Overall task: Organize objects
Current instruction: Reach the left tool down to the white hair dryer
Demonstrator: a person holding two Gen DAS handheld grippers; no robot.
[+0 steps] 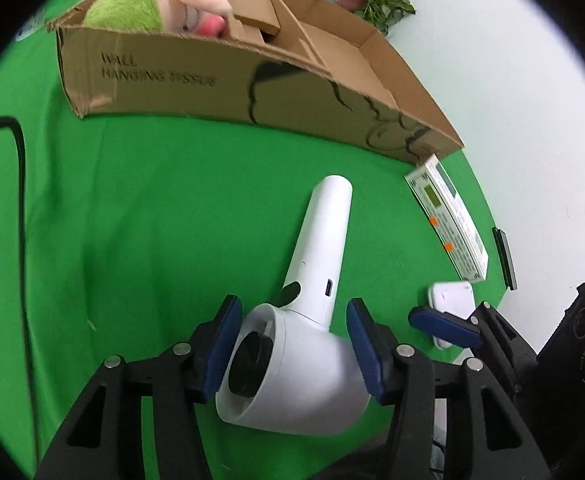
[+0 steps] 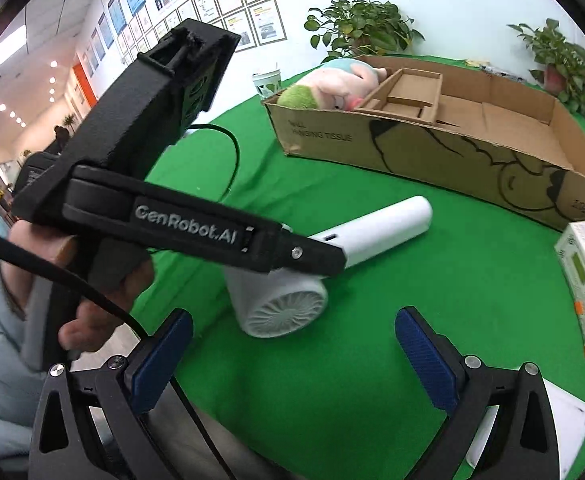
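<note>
On the green tablecloth (image 1: 140, 216), in front of the cardboard box (image 1: 196, 80), lies a white hair dryer (image 1: 312, 320). The left gripper (image 1: 292, 340) straddles its round head, jaws either side; whether the pads press yet is unclear. Right of the dryer, the right gripper (image 2: 292, 364) hangs open and empty. The dryer looks hard, smooth, likely slippery and moderately light; the handle near the head seems the surest hold.
</note>
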